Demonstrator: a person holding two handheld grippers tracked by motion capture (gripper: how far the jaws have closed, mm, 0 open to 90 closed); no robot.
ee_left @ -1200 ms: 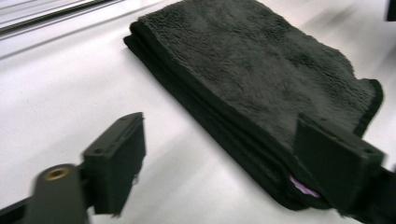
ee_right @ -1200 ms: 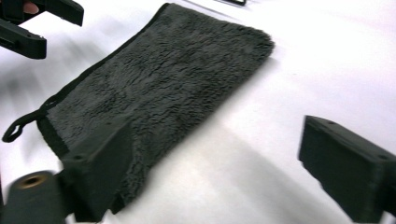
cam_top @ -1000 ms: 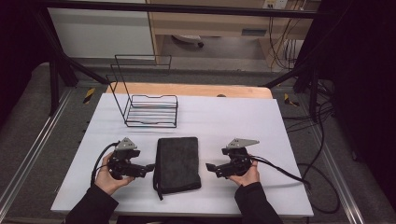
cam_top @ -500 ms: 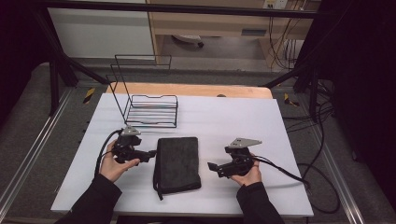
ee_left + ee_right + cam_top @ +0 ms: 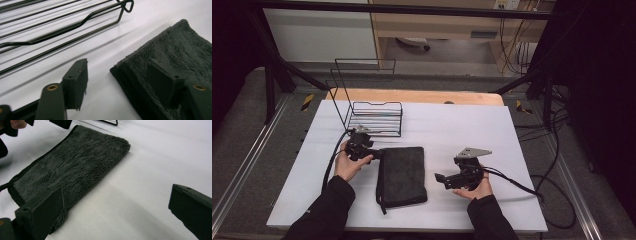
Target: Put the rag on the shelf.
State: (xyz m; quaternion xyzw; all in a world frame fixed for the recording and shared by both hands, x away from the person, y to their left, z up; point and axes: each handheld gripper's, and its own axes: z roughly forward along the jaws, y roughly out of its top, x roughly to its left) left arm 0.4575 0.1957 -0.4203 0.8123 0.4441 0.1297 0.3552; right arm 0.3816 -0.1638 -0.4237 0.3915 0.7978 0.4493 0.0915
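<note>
A folded dark grey towel [image 5: 402, 175] lies flat on the white table, with a thin strap trailing from its near left corner. My left gripper [image 5: 378, 153] is at the towel's far left corner. It is open [image 5: 120, 82], with one jaw over the towel [image 5: 180, 50] and the other over bare table. My right gripper [image 5: 439, 179] hovers just right of the towel. It is open wide [image 5: 120, 207], its left jaw over the edge of the towel [image 5: 75, 165], and it holds nothing.
A black wire rack [image 5: 372, 117] stands on the table [image 5: 512, 135] just beyond the left gripper, and its base wires [image 5: 62, 27] run close ahead of the jaws. Cables trail from both grippers. A wooden board lies along the table's far edge.
My left gripper has moved away from the person and to the right, from beside the towel's left edge up to its far left corner. The right gripper and the towel have barely moved.
</note>
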